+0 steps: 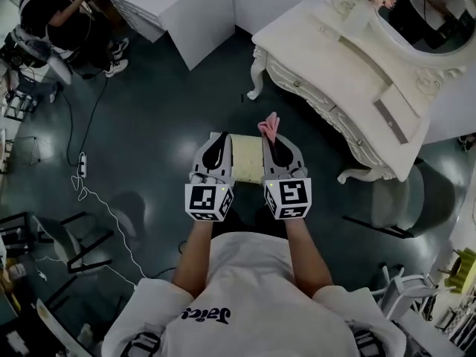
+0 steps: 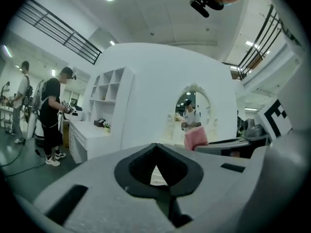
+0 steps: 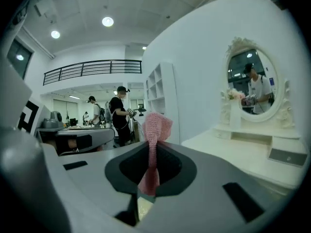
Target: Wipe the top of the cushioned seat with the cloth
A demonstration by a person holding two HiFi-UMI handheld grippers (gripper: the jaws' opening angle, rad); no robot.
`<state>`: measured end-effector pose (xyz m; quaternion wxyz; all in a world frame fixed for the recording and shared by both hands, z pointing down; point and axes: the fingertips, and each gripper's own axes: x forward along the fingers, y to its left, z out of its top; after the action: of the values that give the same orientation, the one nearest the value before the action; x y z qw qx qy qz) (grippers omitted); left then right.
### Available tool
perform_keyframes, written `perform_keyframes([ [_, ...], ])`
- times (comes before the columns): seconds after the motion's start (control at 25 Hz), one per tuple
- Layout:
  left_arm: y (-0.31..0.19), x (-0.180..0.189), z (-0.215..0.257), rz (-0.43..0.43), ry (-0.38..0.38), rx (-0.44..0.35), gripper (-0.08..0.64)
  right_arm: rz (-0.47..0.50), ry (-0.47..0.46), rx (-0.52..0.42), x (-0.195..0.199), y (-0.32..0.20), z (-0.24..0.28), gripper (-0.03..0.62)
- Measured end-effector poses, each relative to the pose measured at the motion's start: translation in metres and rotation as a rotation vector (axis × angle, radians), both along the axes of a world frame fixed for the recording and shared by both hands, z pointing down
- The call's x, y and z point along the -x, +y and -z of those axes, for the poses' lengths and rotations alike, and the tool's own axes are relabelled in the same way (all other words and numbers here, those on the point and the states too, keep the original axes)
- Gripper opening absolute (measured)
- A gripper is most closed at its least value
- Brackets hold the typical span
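Observation:
The cushioned seat is a pale cream square on the dark floor, directly under both grippers in the head view. My right gripper is shut on a pink knitted cloth, which sticks up past the jaw tips. In the right gripper view the cloth runs up between the closed jaws. My left gripper hovers beside it over the seat's left part, jaws together and holding nothing. The left gripper view also catches the cloth off to the right.
An ornate white dressing table with an oval mirror stands close at the right. A white cabinet sits at the back. Another person works at the far left. A power strip with cables lies on the floor at the left.

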<state>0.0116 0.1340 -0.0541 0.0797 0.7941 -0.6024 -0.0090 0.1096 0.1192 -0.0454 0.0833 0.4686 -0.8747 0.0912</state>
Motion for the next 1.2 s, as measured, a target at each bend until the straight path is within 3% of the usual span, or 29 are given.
perform_keyframes([
  [0.12, -0.026, 0.008, -0.048, 0.022, -0.020, 0.082, 0.009, 0.019, -0.005, 0.131, 0.005, -0.026, -0.062, 0.021],
  [0.28, -0.053, 0.041, -0.121, 0.035, 0.014, 0.162, 0.008, 0.015, -0.032, 0.357, 0.027, -0.043, -0.163, 0.021],
  [0.6, -0.110, 0.142, -0.280, -0.041, 0.062, 0.276, 0.009, -0.102, -0.115, 0.747, 0.119, -0.072, -0.377, 0.021],
  [0.88, -0.132, 0.214, -0.387, -0.039, 0.093, 0.343, 0.008, -0.102, -0.072, 0.942, 0.222, -0.081, -0.514, 0.021],
  [1.2, -0.123, 0.241, -0.442, -0.043, 0.111, 0.404, 0.009, -0.094, 0.001, 1.101, 0.283, -0.087, -0.613, 0.021],
])
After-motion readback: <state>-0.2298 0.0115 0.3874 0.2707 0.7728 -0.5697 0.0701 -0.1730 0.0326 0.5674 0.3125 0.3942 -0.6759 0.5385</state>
